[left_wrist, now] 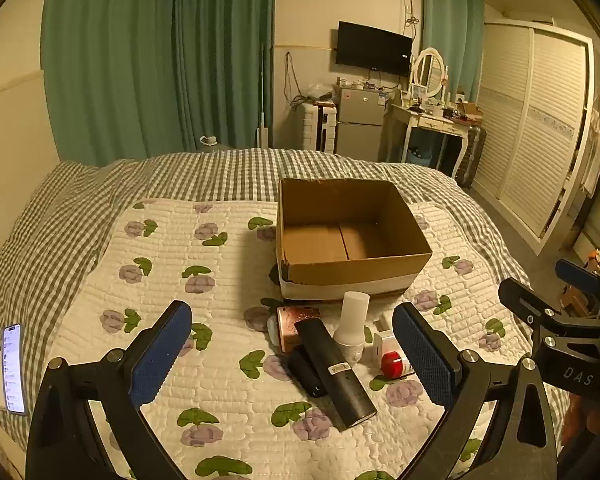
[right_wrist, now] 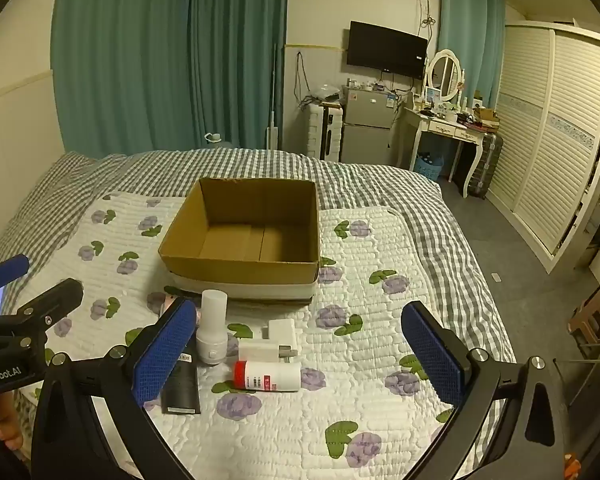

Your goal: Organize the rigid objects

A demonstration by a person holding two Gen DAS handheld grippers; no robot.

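An open cardboard box (left_wrist: 352, 276) (right_wrist: 240, 268) stands empty on the flowered quilt. In front of it lie a black cylinder (left_wrist: 334, 372) (right_wrist: 180, 384), a white bottle-shaped device (left_wrist: 352, 326) (right_wrist: 212, 328), a rose-gold can (left_wrist: 296, 326), a white charger (right_wrist: 276, 340) and a white tube with a red cap (right_wrist: 268, 376) (left_wrist: 394, 364). My left gripper (left_wrist: 292, 356) is open and empty, held above the pile. My right gripper (right_wrist: 300, 356) is open and empty, above the charger and tube. The right gripper also shows in the left wrist view (left_wrist: 560, 320).
A phone (left_wrist: 12, 368) with a lit screen lies on the checked bedspread at the left edge. Beyond the bed stand a small fridge (right_wrist: 366, 124), a dressing table (right_wrist: 448, 128), a wardrobe (right_wrist: 552, 128) and green curtains (right_wrist: 172, 52).
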